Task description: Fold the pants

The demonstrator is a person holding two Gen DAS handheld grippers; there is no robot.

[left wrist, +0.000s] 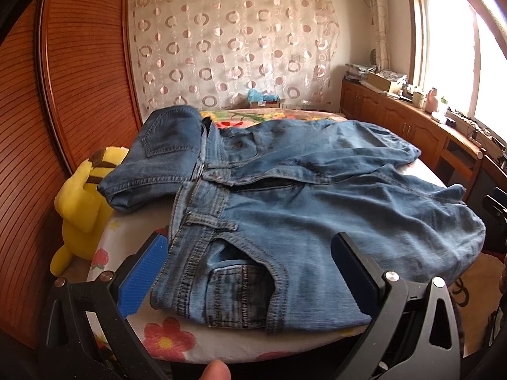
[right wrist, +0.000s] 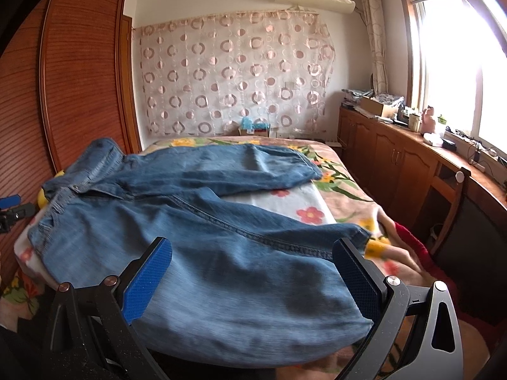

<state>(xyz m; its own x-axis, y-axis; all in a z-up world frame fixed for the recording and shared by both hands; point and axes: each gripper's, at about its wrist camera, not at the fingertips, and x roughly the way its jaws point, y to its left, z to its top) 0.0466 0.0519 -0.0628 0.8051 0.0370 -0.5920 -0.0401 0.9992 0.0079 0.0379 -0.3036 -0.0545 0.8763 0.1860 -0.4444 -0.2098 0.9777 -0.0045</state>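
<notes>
A pair of blue jeans (left wrist: 301, 221) lies front side up on the flowered bed (left wrist: 168, 342). Its waistband and coin pocket (left wrist: 234, 294) sit between the pads of my left gripper (left wrist: 250, 240), which is open and hovers just above the denim. In the right wrist view the two legs are spread apart. The near leg (right wrist: 240, 285) runs under my right gripper (right wrist: 252, 247), which is open with its blue pads on either side of the leg. The far leg (right wrist: 221, 167) stretches toward the back. One blue pad (right wrist: 9, 201) of the left gripper shows at the far left edge.
A second, folded pair of jeans (left wrist: 158, 158) and a yellow plush toy (left wrist: 82, 202) lie at the bed's left side by the wooden wardrobe (left wrist: 38, 126). A low wooden cabinet (right wrist: 396, 164) with clutter runs under the window. A chair (right wrist: 456, 190) and red cloth (right wrist: 415, 240) are on the right.
</notes>
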